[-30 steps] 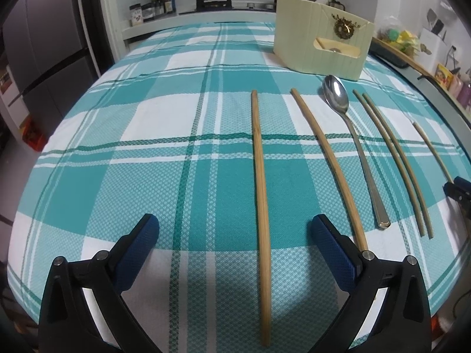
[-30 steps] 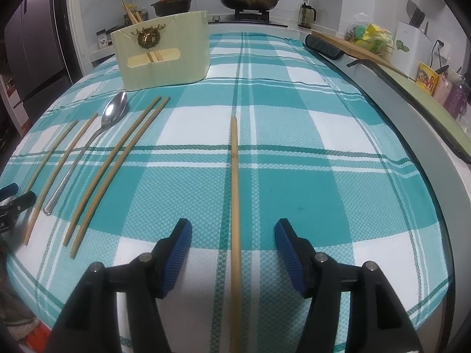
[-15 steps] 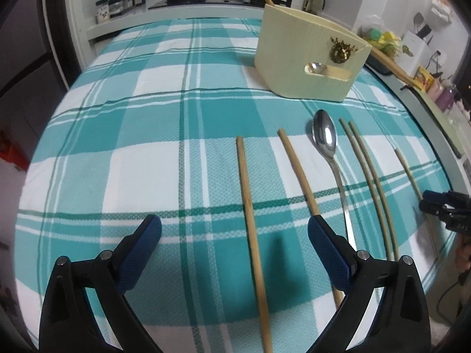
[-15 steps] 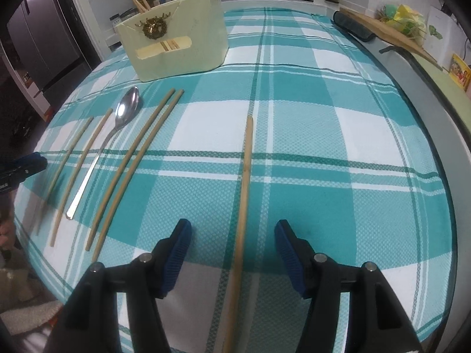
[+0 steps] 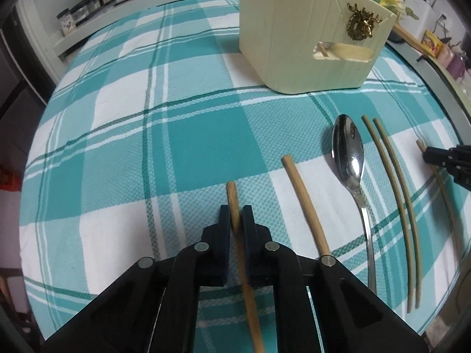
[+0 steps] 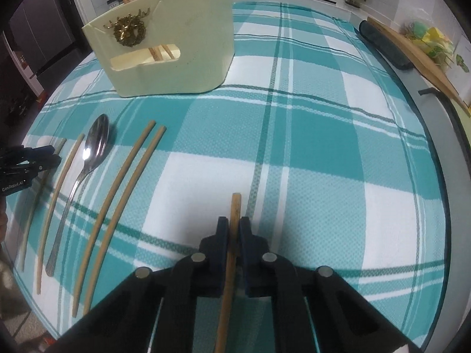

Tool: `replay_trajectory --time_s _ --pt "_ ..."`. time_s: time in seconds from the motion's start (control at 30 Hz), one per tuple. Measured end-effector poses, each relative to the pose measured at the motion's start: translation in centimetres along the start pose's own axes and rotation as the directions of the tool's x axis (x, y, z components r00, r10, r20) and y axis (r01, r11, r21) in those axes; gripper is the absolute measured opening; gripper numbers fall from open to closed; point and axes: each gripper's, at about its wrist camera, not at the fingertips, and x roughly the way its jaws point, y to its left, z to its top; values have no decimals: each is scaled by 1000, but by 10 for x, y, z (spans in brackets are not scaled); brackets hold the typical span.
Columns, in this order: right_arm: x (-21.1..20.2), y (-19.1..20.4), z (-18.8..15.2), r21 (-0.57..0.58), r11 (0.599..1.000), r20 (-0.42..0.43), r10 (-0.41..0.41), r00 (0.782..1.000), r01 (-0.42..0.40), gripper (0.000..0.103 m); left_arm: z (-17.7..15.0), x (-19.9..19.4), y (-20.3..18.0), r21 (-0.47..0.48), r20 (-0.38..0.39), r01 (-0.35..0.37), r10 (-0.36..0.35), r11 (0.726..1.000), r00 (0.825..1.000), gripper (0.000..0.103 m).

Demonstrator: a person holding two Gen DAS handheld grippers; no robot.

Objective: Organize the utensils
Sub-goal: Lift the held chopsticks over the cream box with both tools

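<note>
Near the holder [image 6: 164, 41], a few chopsticks already stowed. Left tool [image 5: 235, 216] and right tool [image 6: 233, 229] each clamp one chopstick; spoon [image 5: 348, 153] and three more chopsticks remain on desk [image 6: 323, 135].

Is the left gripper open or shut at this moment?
Shut. The left gripper has its blue pads pressed on both sides of a wooden chopstick, with no gap left.

Left wrist view low over the checked tablecloth [image 5: 123, 135], facing the cream utensil holder [image 5: 297, 38], right wrist view equally close, same heading, both sharing holder, spoon [image 6: 97, 144], laid-out chopsticks.
</note>
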Motion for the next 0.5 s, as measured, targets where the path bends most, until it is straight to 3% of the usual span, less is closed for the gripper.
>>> replay_trajectory --time_s 0.13,0.27,0.37,0.5 --pt "0 -1 10 22 1000 21 4 1000 -5 7 -5 -15 -1 -21 59 -9 10 1000 998 5" --pt "-32 -1 8 66 994 131 81 988 -90 7 -10 -63 6 -77 185 32 -17 997 983 5" --pt "-70 5 4 65 988 229 121 966 -139 7 -11 -104 10 -93 278 68 -40 993 960 5" --pt "-123 17 -4 35 985 352 147 924 -170 7 -21 -160 11 -93 402 112 -66 989 913 5"
